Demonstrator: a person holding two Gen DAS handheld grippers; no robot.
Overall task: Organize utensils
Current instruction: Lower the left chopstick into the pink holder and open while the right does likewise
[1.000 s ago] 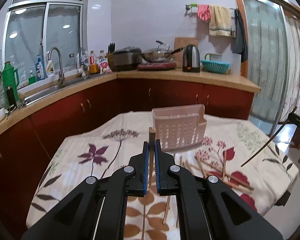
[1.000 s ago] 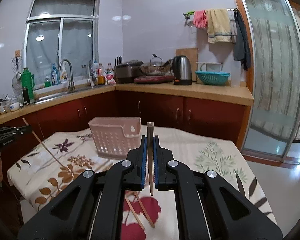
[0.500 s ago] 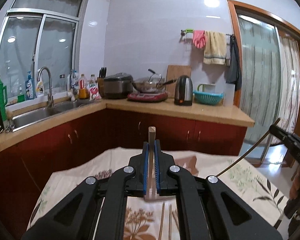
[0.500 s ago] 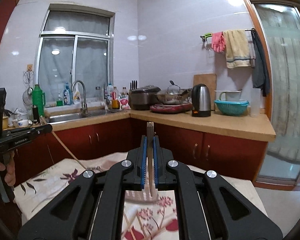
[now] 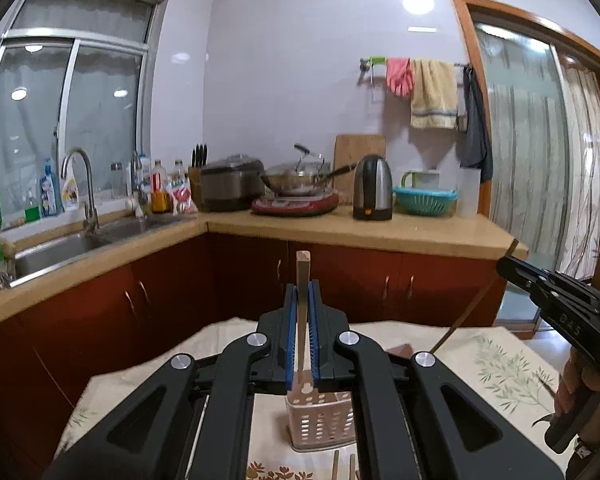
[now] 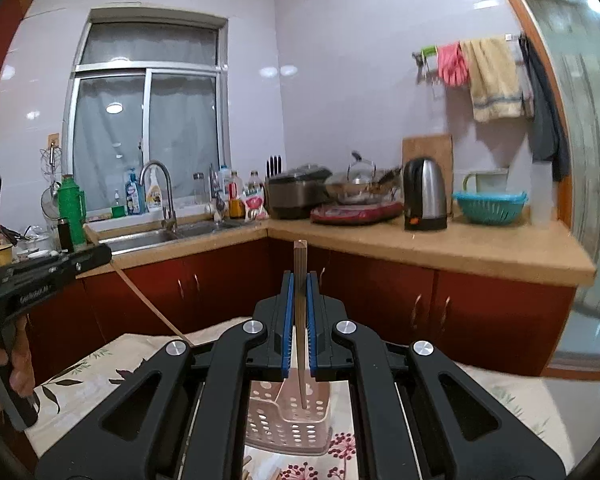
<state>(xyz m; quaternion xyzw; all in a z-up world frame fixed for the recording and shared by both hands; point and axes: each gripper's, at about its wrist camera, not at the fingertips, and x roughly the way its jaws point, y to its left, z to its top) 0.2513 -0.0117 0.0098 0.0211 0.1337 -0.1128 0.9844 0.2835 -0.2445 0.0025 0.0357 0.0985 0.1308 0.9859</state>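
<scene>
Now both my grippers are clamped tight, each on a single chopstick. My left gripper pinches a wooden chopstick between its blue pads, the square butt end standing up above the jaws and the thin end pointing down toward the pink perforated utensil holder on the flowered tablecloth. My right gripper grips its own chopstick the same way, upright, with its tip hanging over the open top of that basket; whether the tip is inside the rim or just above it I cannot quite tell. Two more loose chopsticks lie on the cloth just in front of the holder, apparently, though only their ends show.
</scene>
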